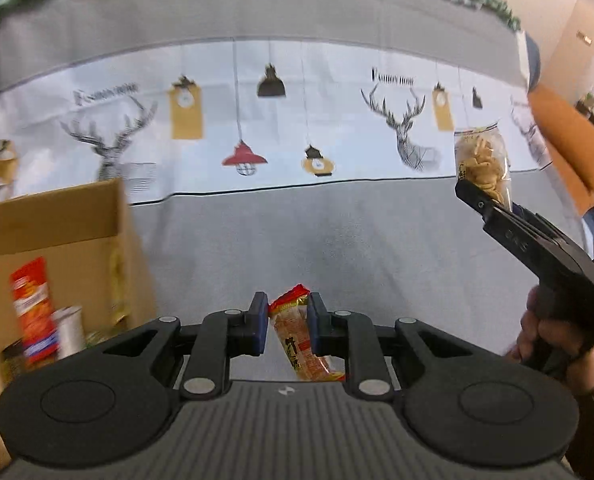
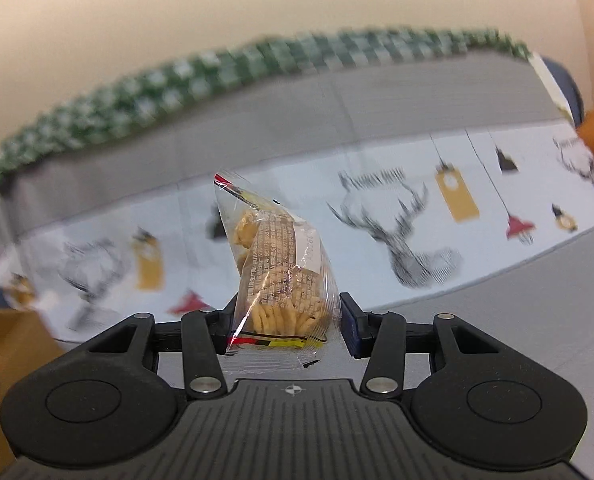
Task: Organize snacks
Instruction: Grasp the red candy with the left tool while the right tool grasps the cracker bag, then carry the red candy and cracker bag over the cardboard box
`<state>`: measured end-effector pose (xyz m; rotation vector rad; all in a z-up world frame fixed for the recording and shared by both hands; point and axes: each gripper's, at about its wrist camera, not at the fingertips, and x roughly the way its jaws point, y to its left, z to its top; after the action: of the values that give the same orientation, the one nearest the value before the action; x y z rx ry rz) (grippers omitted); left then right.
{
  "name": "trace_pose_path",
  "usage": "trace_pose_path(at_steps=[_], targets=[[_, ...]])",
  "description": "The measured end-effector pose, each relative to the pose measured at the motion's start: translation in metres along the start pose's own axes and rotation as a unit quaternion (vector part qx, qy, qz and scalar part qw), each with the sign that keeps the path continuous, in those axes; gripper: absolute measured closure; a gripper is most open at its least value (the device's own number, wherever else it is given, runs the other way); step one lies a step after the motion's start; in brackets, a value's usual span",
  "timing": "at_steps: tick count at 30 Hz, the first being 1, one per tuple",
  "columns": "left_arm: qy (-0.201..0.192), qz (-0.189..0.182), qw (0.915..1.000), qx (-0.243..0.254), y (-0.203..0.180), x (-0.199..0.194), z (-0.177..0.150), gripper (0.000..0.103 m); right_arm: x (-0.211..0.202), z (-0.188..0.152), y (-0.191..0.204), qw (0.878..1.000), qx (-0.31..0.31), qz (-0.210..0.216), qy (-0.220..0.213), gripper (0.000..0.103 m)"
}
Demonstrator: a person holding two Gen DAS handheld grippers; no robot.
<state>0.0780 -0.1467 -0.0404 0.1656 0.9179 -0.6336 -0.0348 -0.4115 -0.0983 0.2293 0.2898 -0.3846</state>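
Cardboard box (image 1: 53, 220) at near left already holds an orange canister (image 1: 33, 308). An orange packet (image 1: 297, 332) is clamped in the left tongs (image 1: 287, 324), a clear cracker bag (image 2: 281, 276) in the right tongs (image 2: 287, 320); both are judged yet to be boxed.

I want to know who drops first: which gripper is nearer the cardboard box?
Left. The left gripper hovers beside the cardboard box; the right gripper is far across the cloth.

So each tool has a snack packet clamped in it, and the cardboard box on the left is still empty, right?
Not quite. The cardboard box is not empty: the left wrist view shows a red snack can and other items inside. The rest holds: the left tool grips an orange packet, the right tool a clear bag.
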Motion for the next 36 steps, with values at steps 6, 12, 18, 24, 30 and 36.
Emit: trace_pose_path(at_steps=[6,12,18,24,30,36], targets=[[-0.019,0.018,0.9992,-0.031,0.027,-0.085,-0.054,0.081,-0.099,0.005,0.070,0.997,-0.021,0.073,-0.025,0.054],[-0.027,0.048,0.9967,-0.060,0.062,-0.147,-0.123,0.081,-0.178,-0.019,0.129,0.986,-0.001,0.166,0.016,0.054],[-0.037,0.063,0.9939,-0.082,0.086,-0.181,-0.182,0.081,-0.232,-0.055,0.185,0.972,-0.038,0.220,0.073,0.054],[-0.058,0.060,0.9907,-0.108,0.095,-0.205,-0.214,0.081,-0.261,-0.066,0.224,0.962,-0.102,0.239,0.080,0.054],[-0.078,0.060,0.9872,-0.125,0.104,-0.220,-0.222,0.081,-0.278,-0.064,0.247,0.954,-0.147,0.253,0.070,0.054],[-0.086,0.053,0.9866,-0.128,0.104,-0.225,-0.222,0.081,-0.284,-0.059,0.251,0.954,-0.158,0.248,0.064,0.054]])
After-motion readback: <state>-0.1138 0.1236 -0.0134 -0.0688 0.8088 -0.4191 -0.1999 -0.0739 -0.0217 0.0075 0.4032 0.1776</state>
